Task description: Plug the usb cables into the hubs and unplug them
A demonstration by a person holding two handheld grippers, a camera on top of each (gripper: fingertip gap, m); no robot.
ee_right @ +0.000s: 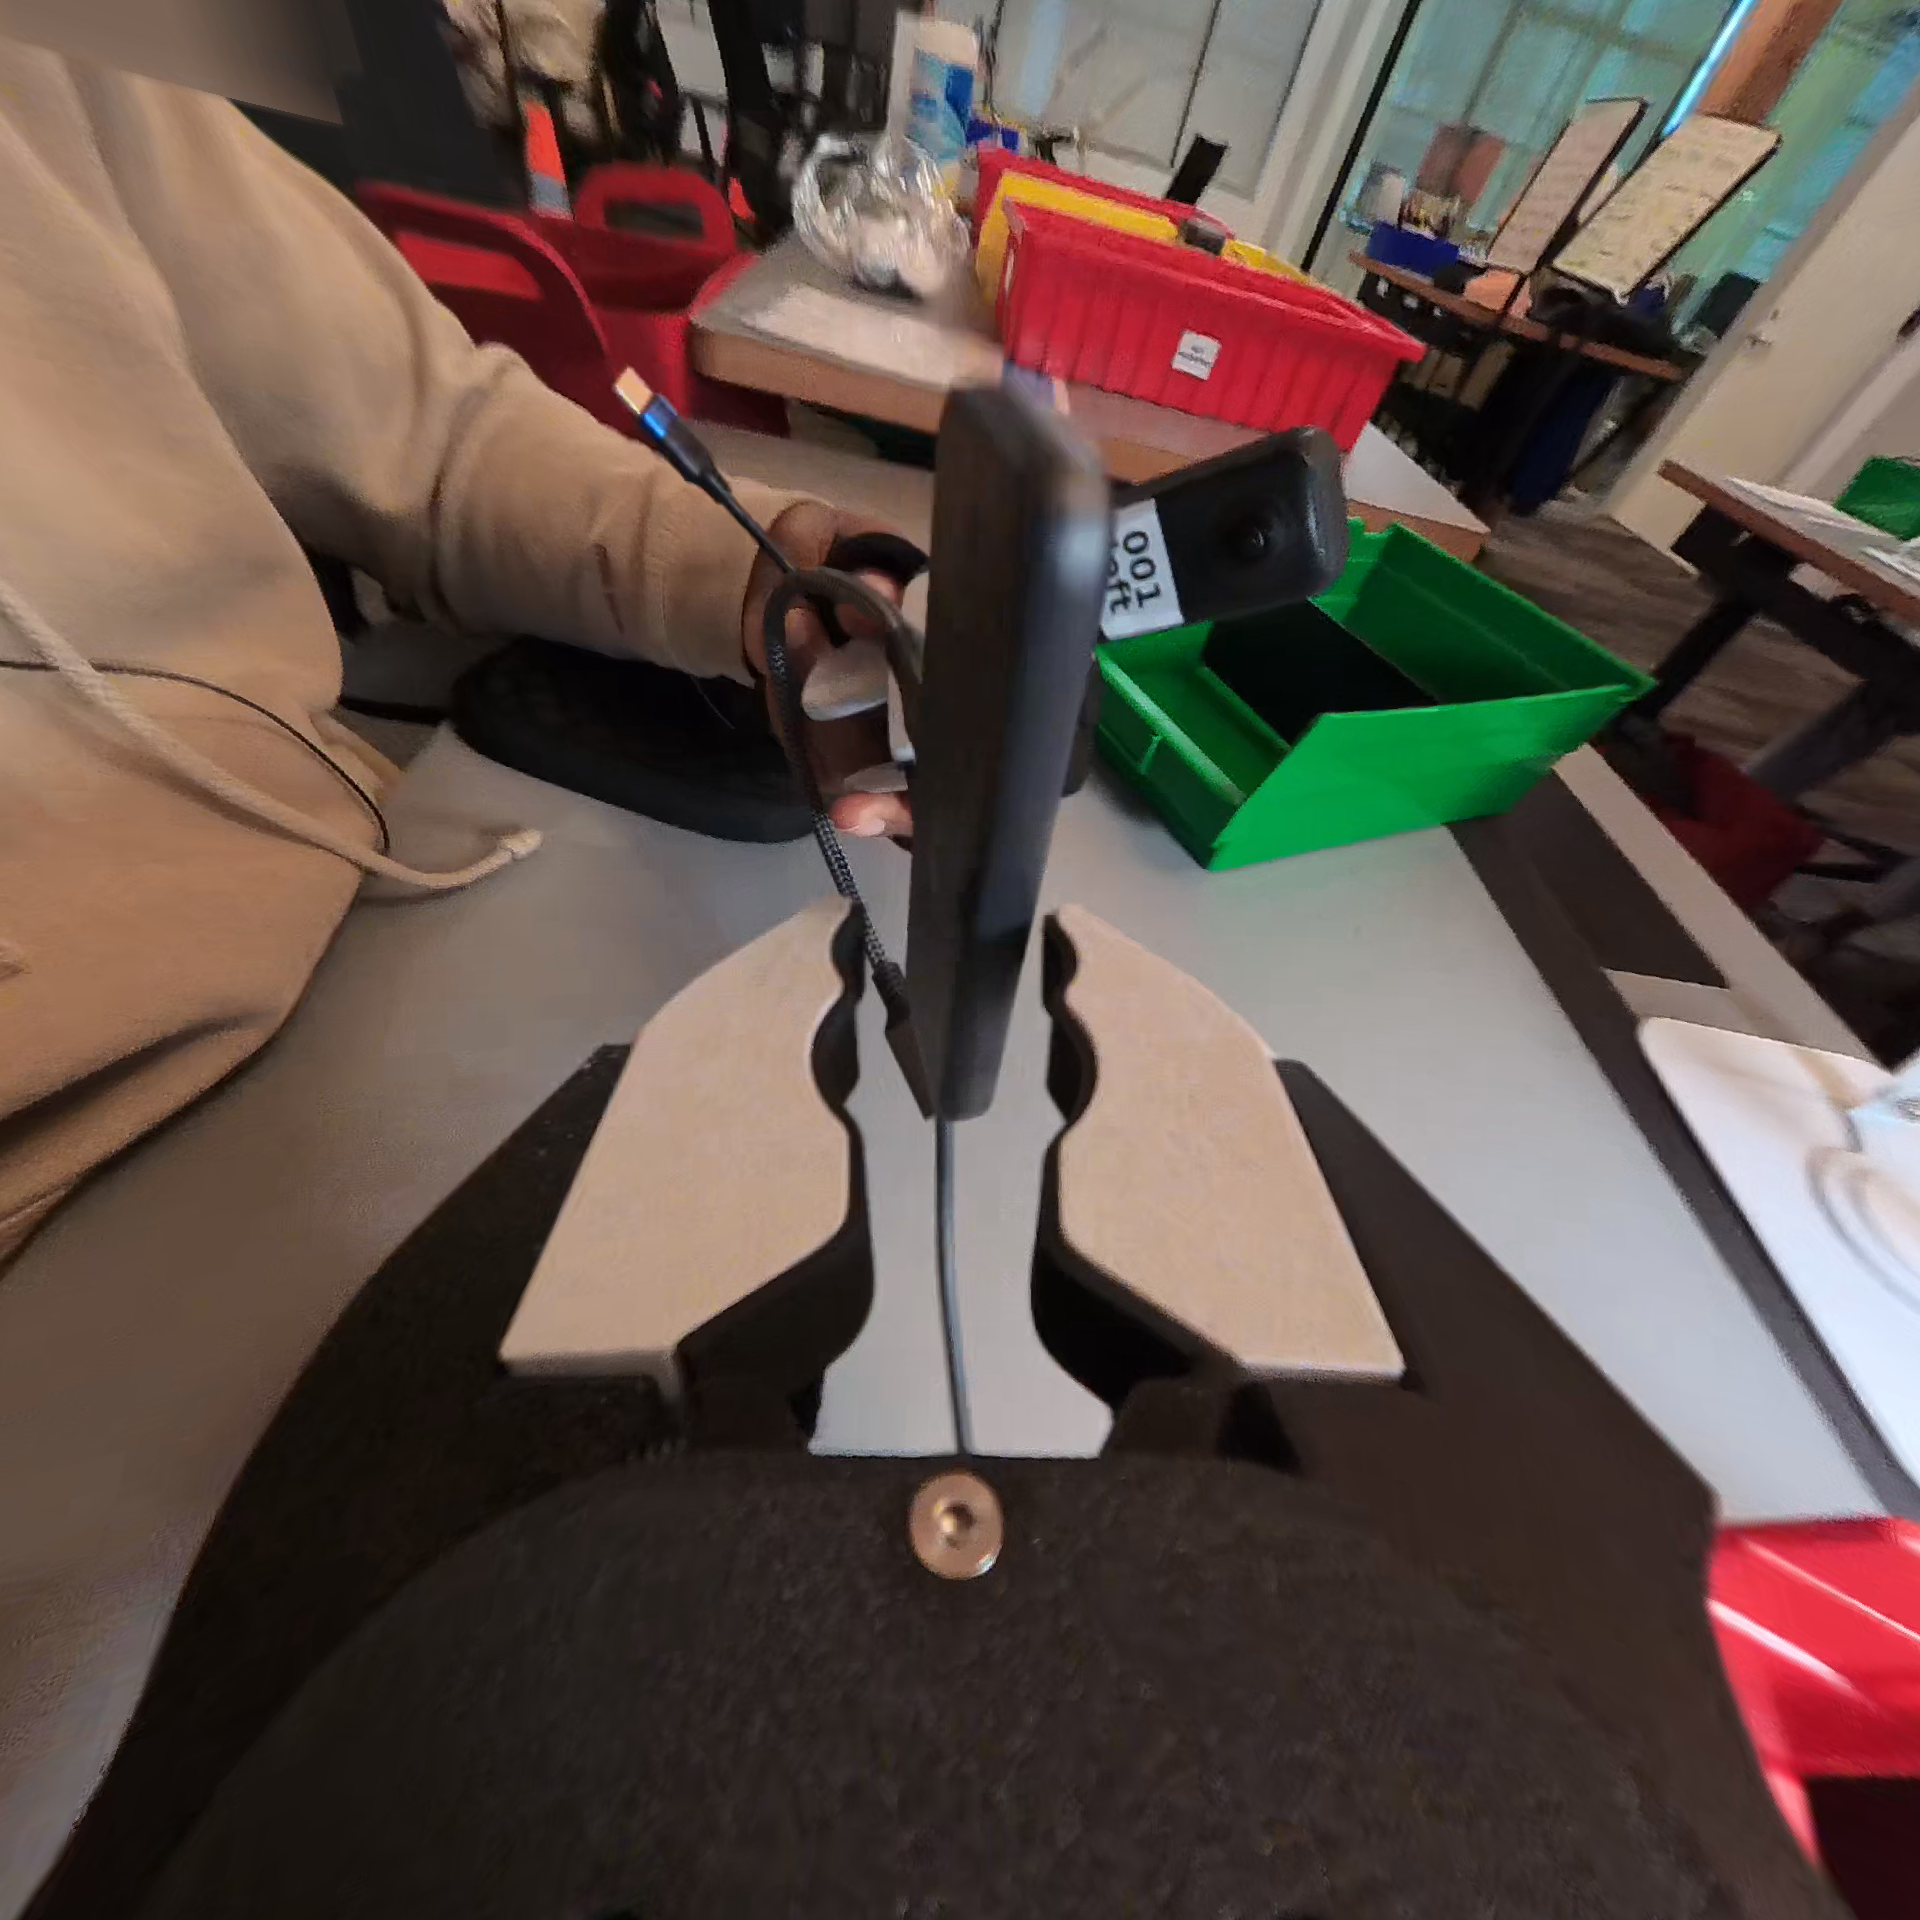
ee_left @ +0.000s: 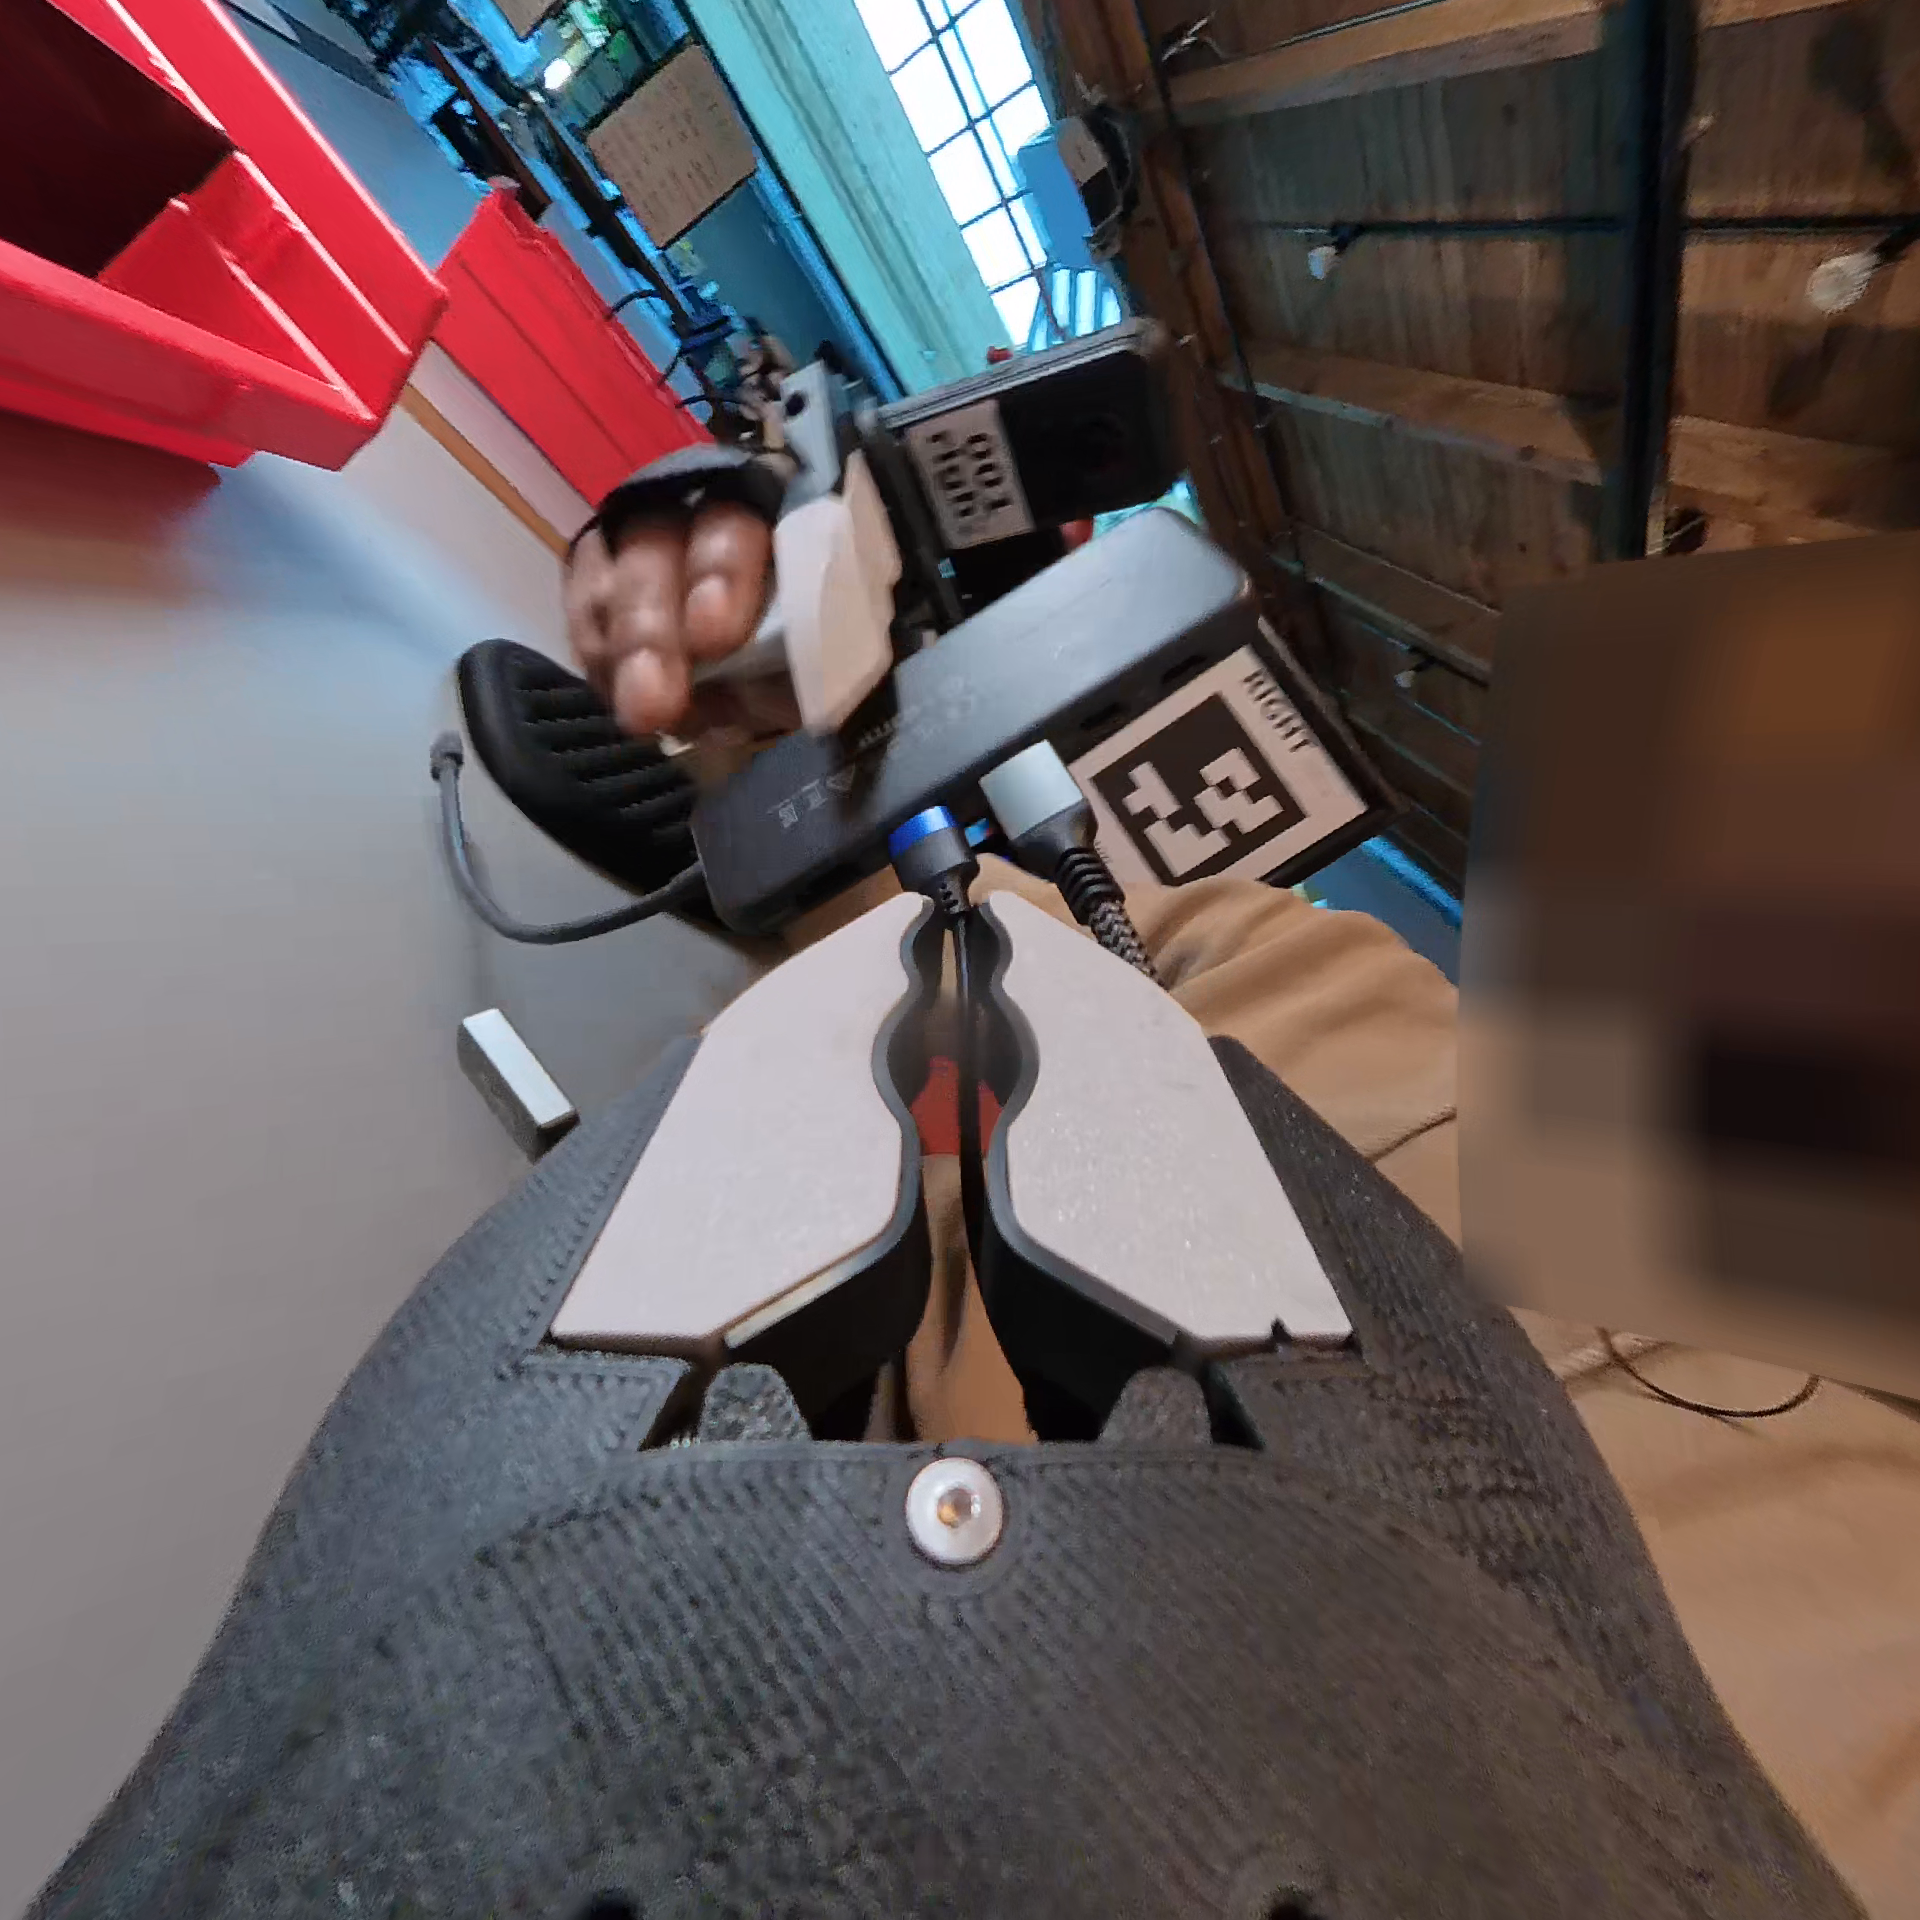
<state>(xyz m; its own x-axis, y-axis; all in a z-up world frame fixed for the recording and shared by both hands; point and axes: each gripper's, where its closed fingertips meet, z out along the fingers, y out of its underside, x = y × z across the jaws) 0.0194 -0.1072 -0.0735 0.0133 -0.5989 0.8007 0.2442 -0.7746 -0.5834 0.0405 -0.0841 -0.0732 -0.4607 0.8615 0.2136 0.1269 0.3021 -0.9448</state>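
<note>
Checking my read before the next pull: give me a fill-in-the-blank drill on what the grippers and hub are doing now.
The left gripper is shut on the thin cable behind the ____-ringed plug.
The silver plug beside it sits in the ____.
The ____ gripper grips the hub.
The bin beyond the hub is ____.
Missing: blue; hub; right; green.

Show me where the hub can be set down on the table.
Free: the bare grey table right of the right claw, between the green bin and the white mat. Also the stretch near the tan sleeve. Crowded: behind the hub, where the black pad and left hand sit.
</note>
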